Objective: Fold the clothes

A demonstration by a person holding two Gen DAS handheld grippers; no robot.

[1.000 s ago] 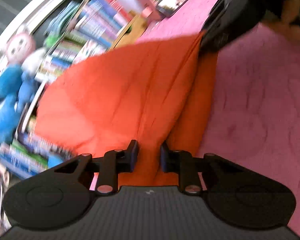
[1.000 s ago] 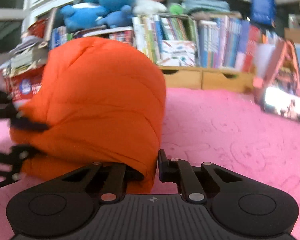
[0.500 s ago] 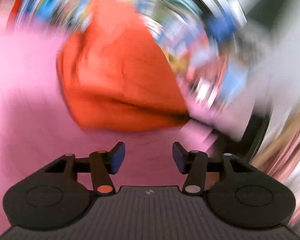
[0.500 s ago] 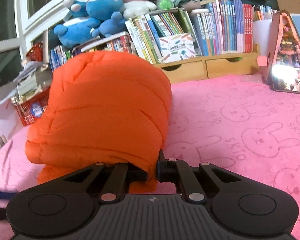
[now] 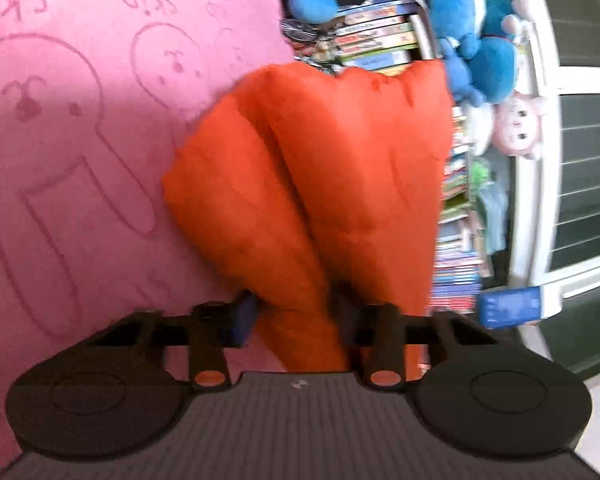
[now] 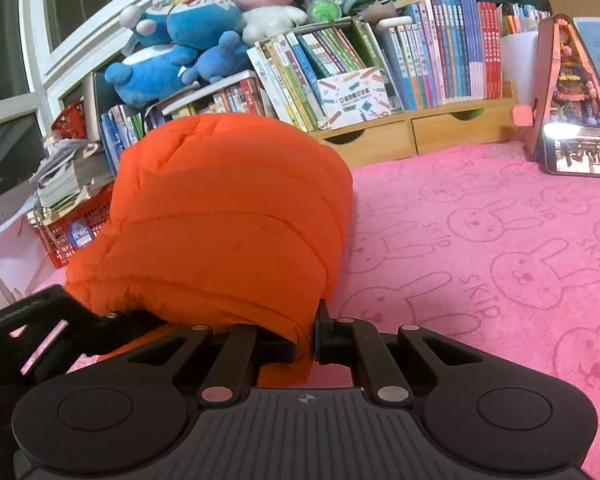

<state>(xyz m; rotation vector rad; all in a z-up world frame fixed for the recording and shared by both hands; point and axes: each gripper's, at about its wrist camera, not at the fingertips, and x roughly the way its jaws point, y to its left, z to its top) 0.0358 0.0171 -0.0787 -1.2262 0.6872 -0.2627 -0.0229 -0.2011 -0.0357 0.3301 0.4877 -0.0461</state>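
Observation:
A puffy orange jacket [image 6: 228, 216] lies bunched in a rounded heap on the pink bunny-print towel [image 6: 500, 240]. My right gripper [image 6: 306, 344] is shut on the jacket's near right edge, with a fold of cloth pinched between the pads. The left wrist view is rolled sideways; there the orange jacket [image 5: 320, 168] narrows into my left gripper [image 5: 296, 316], whose fingers close on a thick double fold. The left gripper's black body [image 6: 40, 332] shows at the heap's near left corner in the right wrist view. The underside of the heap is hidden.
Behind the towel stands a wooden drawer unit [image 6: 400, 136] with rows of books [image 6: 440, 56] and plush toys [image 6: 188, 40] on top. A red basket [image 6: 72, 220] with papers sits at the left. A lit phone [image 6: 580, 156] leans at the back right.
My left gripper let go of the jacket, swung round open with a blurred view, and now has its fingers on a thick fold at the heap's left. The right gripper kept its hold.

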